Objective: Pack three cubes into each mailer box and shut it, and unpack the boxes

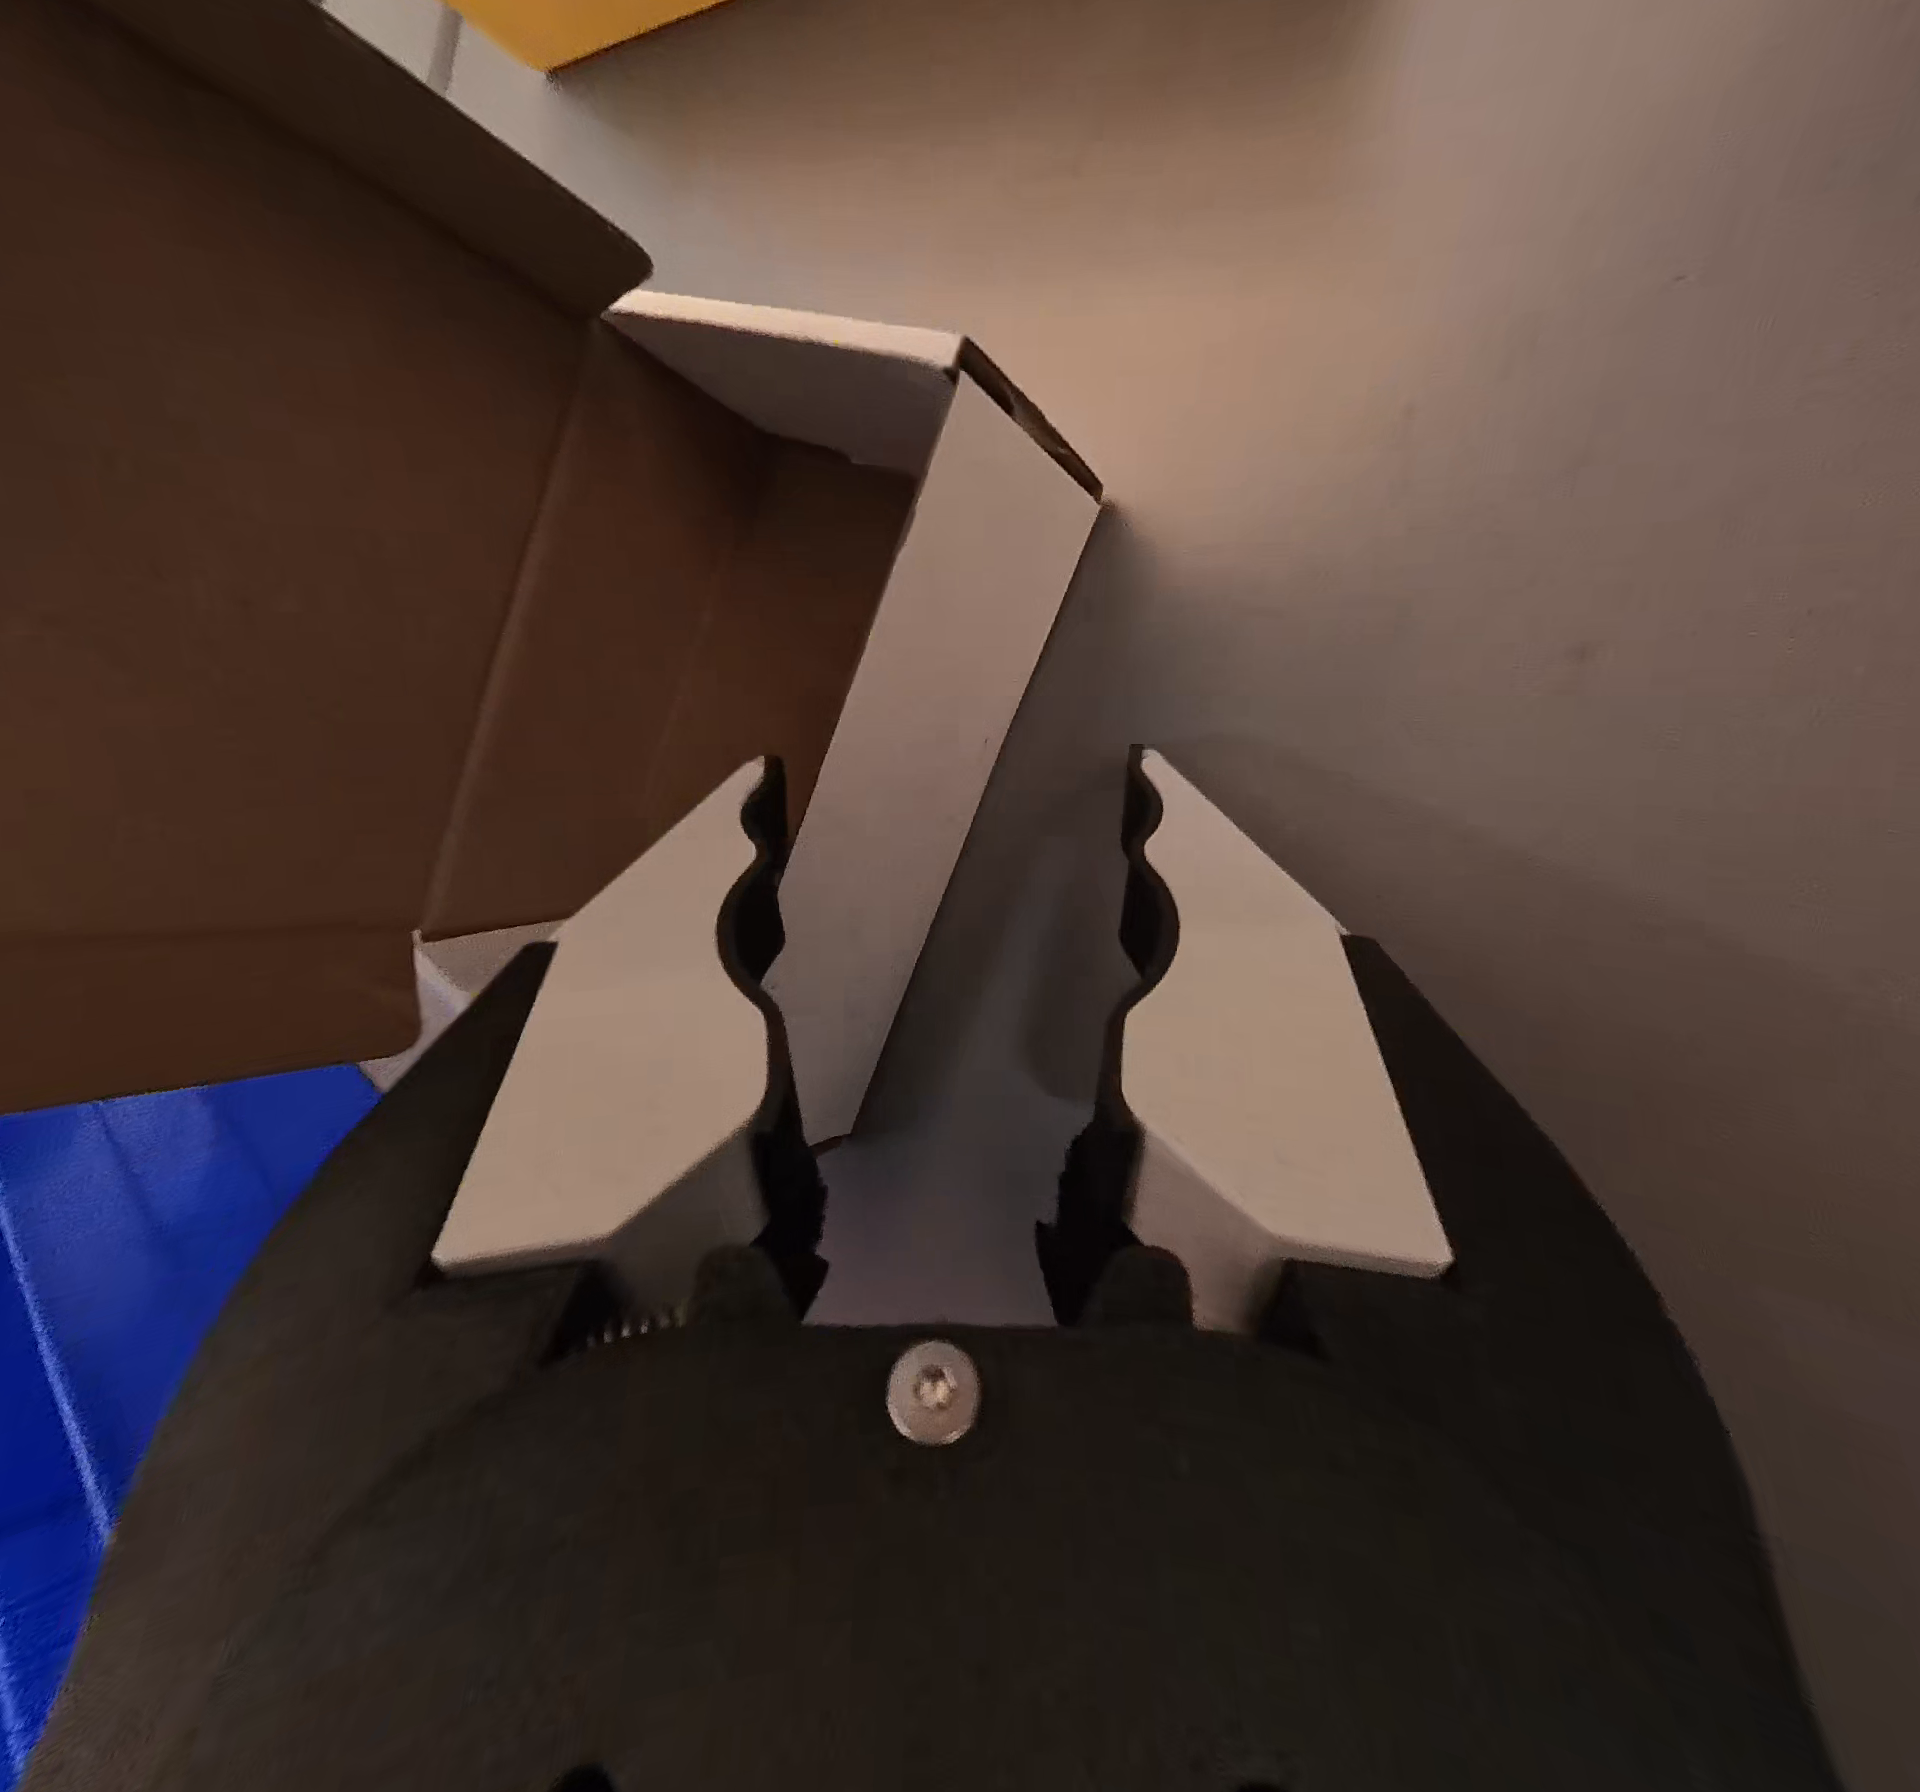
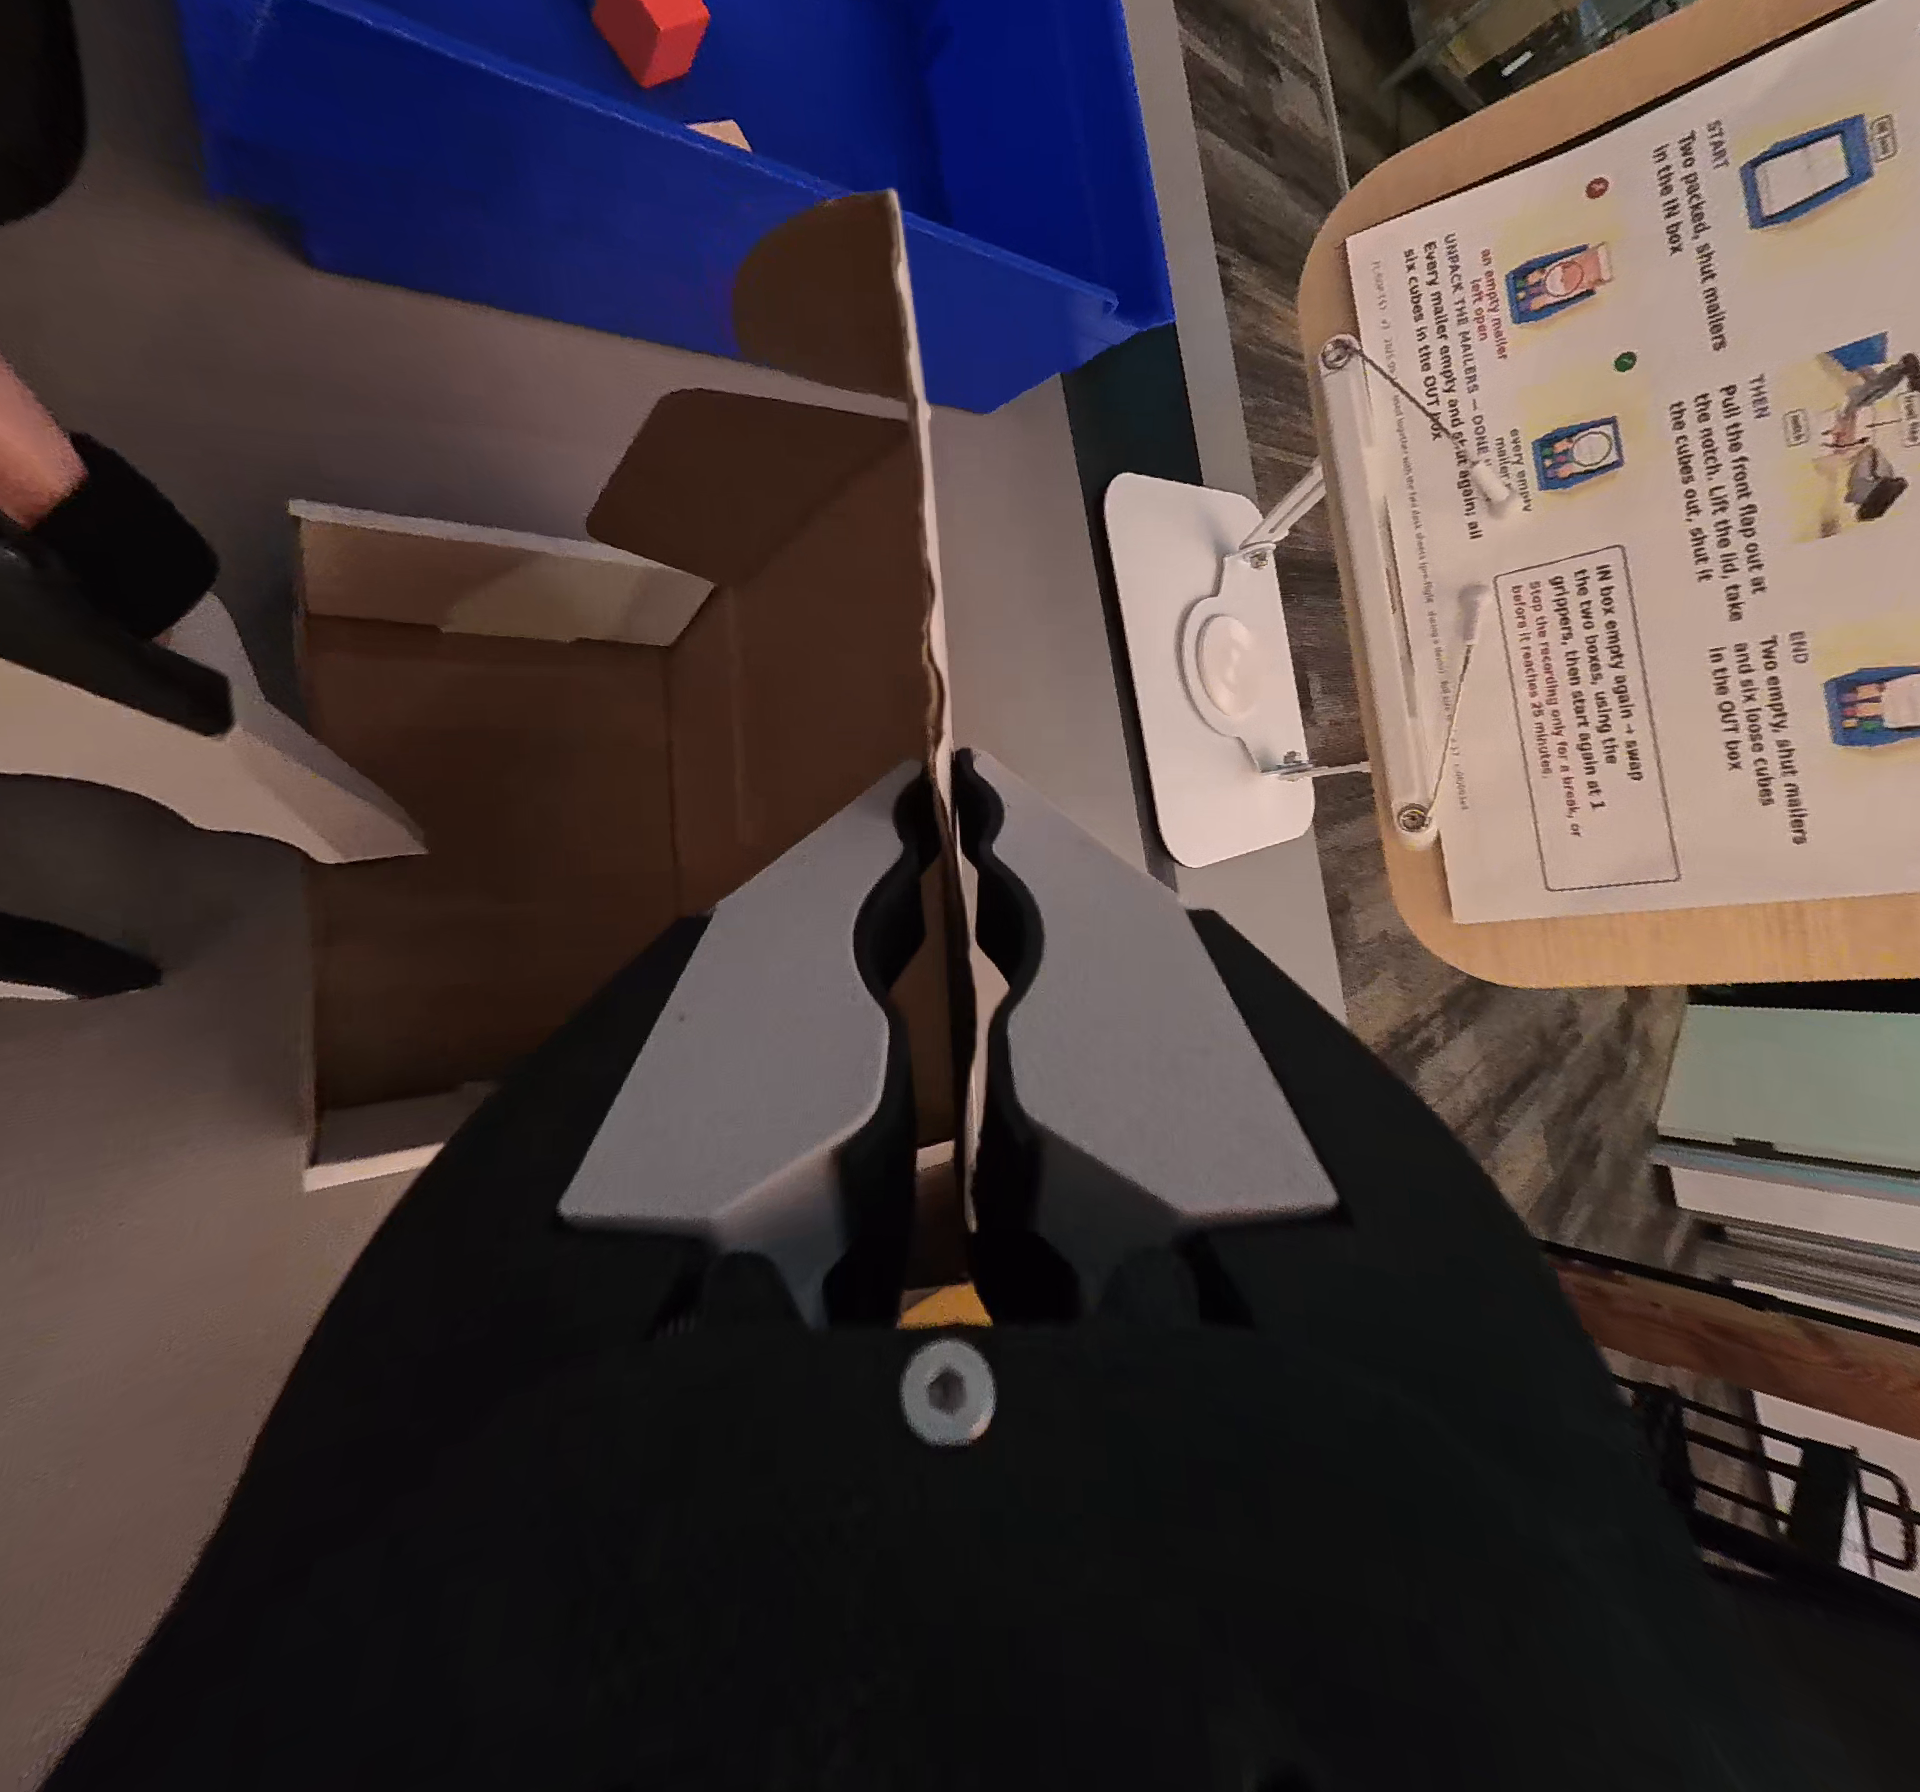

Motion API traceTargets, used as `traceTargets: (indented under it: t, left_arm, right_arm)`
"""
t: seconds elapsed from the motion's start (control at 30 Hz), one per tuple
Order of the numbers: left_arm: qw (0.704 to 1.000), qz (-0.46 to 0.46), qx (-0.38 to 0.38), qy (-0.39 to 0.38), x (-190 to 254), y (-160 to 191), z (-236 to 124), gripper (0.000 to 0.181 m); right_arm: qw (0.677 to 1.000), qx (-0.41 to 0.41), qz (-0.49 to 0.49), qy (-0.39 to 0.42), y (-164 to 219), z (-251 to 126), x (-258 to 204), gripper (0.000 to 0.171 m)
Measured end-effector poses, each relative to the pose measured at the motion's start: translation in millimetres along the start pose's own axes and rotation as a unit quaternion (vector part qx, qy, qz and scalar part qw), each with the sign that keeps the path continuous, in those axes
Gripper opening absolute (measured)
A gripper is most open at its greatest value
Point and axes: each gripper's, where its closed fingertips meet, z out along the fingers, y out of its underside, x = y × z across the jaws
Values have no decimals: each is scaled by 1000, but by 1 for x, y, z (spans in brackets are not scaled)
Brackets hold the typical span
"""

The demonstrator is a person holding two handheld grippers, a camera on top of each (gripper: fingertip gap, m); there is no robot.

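between right gripper (image 2: 954, 807) jaws: mailer lid (image 2: 831, 454) pinched; left gripper (image 1: 956, 921) agape

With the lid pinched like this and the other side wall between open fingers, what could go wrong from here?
1. The right hand-held gripper pinches only the thin edge of the lid; a hard pull may crease or tear it.
2. The left hand-held gripper is open around the box wall, not clamped, so the box could lift or slide.
3. The blue bin sits close behind; the swinging lid might bump it.
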Motion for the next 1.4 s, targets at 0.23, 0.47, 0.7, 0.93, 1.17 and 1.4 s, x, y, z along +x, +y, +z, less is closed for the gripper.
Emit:
traceTargets:
  t: [0.23,0.47,0.7,0.93,1.17,1.4]
  left_arm:
    - [1000,6,1,13,8,-2,2,47]
    - [1000,16,2,-11,3,-4,6,47]
    - [999,29,-1,-29,0,-3,7,45]
    - [994,69,-20,-77,-13,-3,17,38]
    - [996,37,-40,-65,-32,-2,34,38]
    - [995,31,-50,-86,-44,-4,43,38]
  right_arm:
    - [996,-44,-28,73,25,33,37,1]
    - [990,-131,-41,34,73,106,30,7]
    - [987,-159,10,-1,93,119,22,14]
    - [981,-178,10,78,91,107,44,31]
    - [980,-144,69,115,67,35,71,52]
    - [976,-61,110,179,50,-61,101,52]
